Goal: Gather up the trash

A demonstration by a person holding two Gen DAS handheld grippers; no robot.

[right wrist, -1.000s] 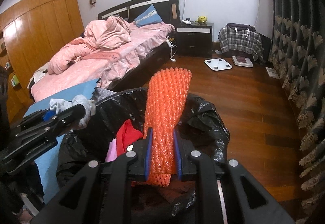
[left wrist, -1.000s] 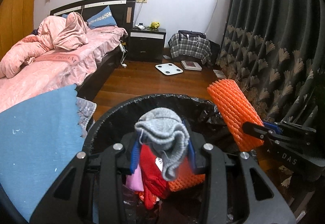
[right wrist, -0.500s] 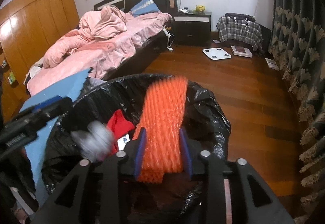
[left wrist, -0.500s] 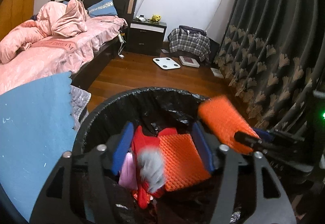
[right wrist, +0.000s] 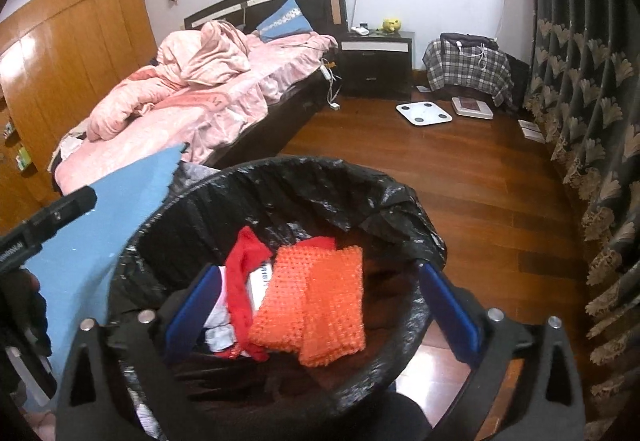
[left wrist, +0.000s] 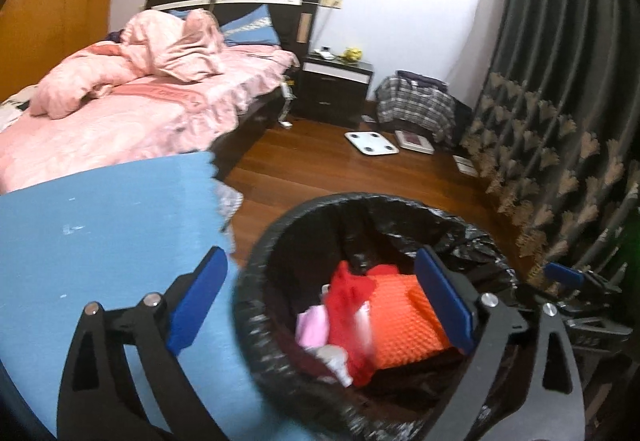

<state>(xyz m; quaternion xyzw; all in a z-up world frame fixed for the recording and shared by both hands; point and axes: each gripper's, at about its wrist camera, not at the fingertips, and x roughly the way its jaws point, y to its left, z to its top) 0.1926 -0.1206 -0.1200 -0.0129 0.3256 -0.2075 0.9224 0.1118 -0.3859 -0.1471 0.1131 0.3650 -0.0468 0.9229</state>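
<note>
lying now in the bin, orange netting, both fingers' grips released

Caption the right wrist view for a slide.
Right gripper opening empty above the black-lined trash bin, orange foam netting lying inside.

No readable text; bedspread lettering illegible.

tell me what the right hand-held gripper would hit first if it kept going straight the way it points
Probably the orange foam netting lying in the black-lined trash bin; the right hand-held gripper, jaws opening and empty, points down into it. Depth is uncertain.
</note>
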